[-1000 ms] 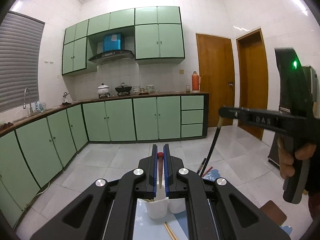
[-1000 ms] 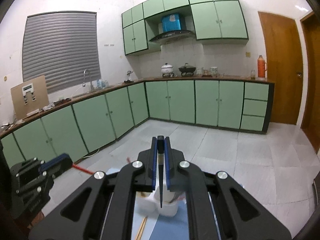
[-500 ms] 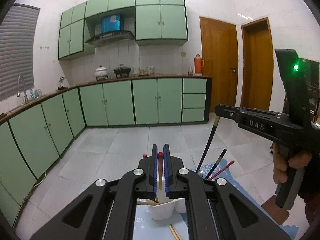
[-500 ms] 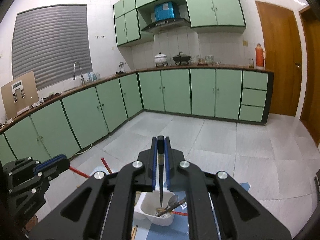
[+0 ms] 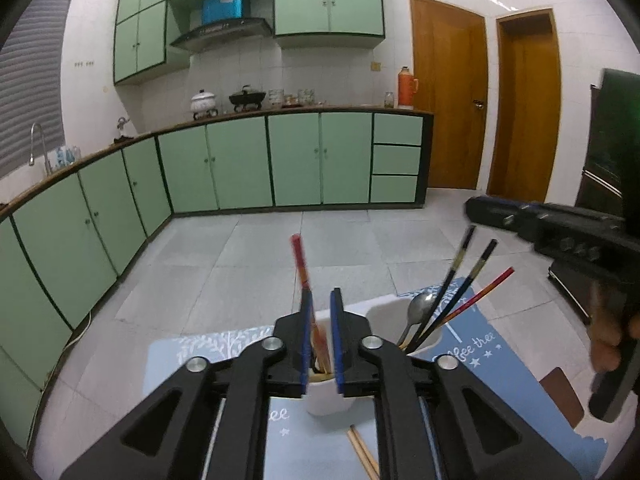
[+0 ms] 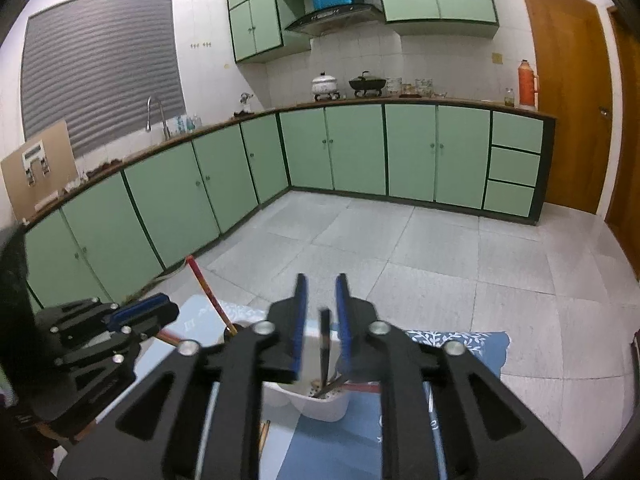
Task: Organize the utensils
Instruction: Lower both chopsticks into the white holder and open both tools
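1. The left hand-held gripper [image 5: 321, 336] has its jaws narrowly parted, a red chopstick [image 5: 305, 280] standing loose between them in the white plastic holder [image 5: 328, 398].
2. The right hand-held gripper [image 6: 322, 320] is likewise slightly parted around a black chopstick [image 6: 324, 342].
3. At two o'clock in the left view, the holder's other compartment carries a spoon [image 5: 418, 312].
4. Judgement: the drop-off is done; two wooden chopsticks [image 5: 362, 450] on the blue mat [image 5: 500, 376] at six o'clock come next.

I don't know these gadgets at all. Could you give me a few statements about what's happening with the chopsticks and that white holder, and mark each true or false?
1. Both grippers are clamped shut. False: the left gripper and right gripper stand open.
2. A red chopstick stands in the white holder. True.
3. A spoon sits in the holder. True.
4. The holder rests on a red mat. False: the mat is blue.
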A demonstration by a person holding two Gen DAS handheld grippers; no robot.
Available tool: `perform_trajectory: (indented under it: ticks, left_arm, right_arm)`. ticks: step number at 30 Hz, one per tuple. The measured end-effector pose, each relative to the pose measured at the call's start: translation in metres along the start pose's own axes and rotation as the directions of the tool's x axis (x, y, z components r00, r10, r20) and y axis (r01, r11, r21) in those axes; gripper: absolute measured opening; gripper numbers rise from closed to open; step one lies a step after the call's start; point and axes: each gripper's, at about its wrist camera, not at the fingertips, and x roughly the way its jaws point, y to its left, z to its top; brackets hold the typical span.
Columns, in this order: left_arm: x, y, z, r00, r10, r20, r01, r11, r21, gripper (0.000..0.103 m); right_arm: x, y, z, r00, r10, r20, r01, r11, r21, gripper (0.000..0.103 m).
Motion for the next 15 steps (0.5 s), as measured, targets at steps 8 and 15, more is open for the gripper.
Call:
perform_trajectory:
  ticks: [8, 15]
  left_arm:
    - [-0.04, 0.007, -0.002, 0.996, 0.011, 0.085, -0.007, 0.999, -0.042, 0.05]
    - [-0.09, 0.006, -0.028, 0.987, 0.036, 0.156, -0.02, 0.994, -0.107, 0.076]
  right_arm:
    - [-0.055, -0.016, -0.009, 0.995, -0.028, 0.097, 0.024, 0.999, 0.049, 0.055]
    - [-0.099, -0.019, -0.045, 0.987, -0.061, 0.146, 0.049, 0.995, 0.087, 0.089]
